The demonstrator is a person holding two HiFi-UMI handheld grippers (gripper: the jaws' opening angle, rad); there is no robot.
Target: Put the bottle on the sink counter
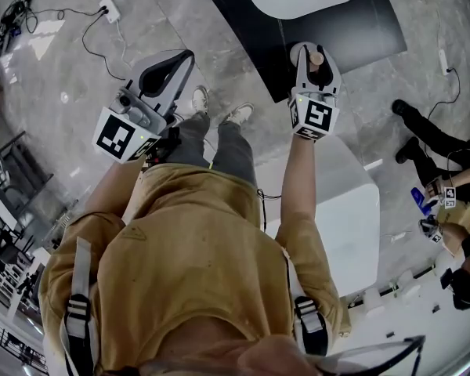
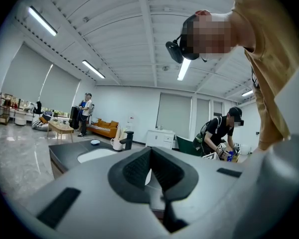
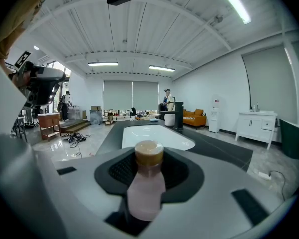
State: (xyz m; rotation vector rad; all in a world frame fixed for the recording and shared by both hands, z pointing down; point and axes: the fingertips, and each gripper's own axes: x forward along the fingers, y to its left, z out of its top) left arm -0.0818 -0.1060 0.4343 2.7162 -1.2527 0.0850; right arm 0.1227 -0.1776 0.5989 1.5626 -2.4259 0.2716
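- Left gripper [image 1: 166, 70]: at 10 o'clock from torso, jaws narrowly apart, nothing between. Idle. Only risk is clipping surface edge on approach.
- Right gripper [image 1: 315, 63]: at 1 o'clock, jaws clamped on bottle [image 3: 145, 183], pink body, tan cap pointing ahead. Bottle in air, not yet on anything.
- Grip sits low on smooth body, so it could slip or tilt if swung fast.
- Sink counter [image 1: 337, 34]: dark surface at 12 o'clock, white basin [image 3: 157, 136] in its middle, tap [image 3: 178, 114] at far end.
- Early release likely drops bottle to floor.
- Aiming too central likely puts it in basin.
- Tilted set-down could topple it.
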